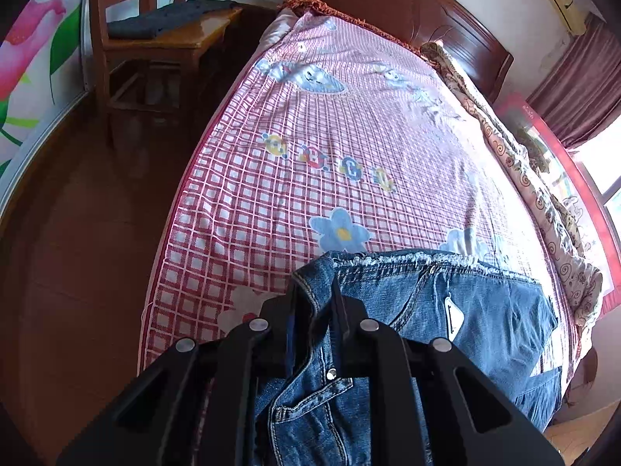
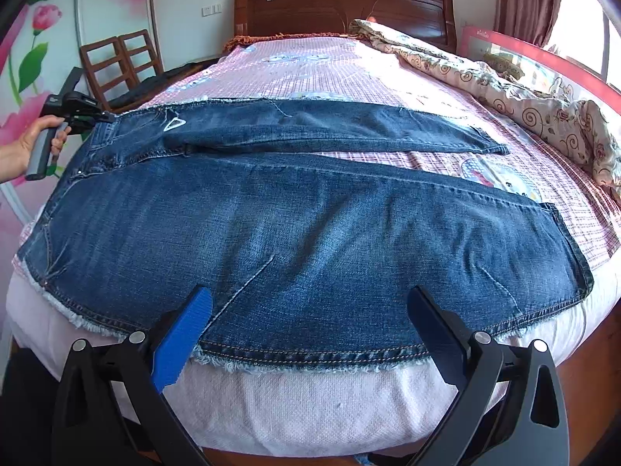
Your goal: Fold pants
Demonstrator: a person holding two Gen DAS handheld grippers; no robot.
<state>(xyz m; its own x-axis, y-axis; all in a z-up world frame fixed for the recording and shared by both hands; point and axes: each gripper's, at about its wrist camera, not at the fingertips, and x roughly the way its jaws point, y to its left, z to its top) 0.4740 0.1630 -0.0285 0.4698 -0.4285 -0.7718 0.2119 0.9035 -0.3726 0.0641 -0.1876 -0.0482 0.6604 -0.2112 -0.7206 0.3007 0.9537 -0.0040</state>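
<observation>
The bed (image 2: pixel 310 73) carries the jeans (image 2: pixel 310 240) spread flat, legs running rightward. Only the right wrist view shows both legs and the right hand-held gripper (image 2: pixel 310 310) spread wide above the hem; the left view shows the left hand-held gripper (image 1: pixel 312 295) pinching the waistband

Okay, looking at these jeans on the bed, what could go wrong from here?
1. The left gripper pinches only a bunched bit of the waistband; it may slip when lifted.
2. The right gripper is open and holds nothing, so the jeans could drag unevenly.
3. The frayed edge overhangs the bed edge and could slide off.
</observation>
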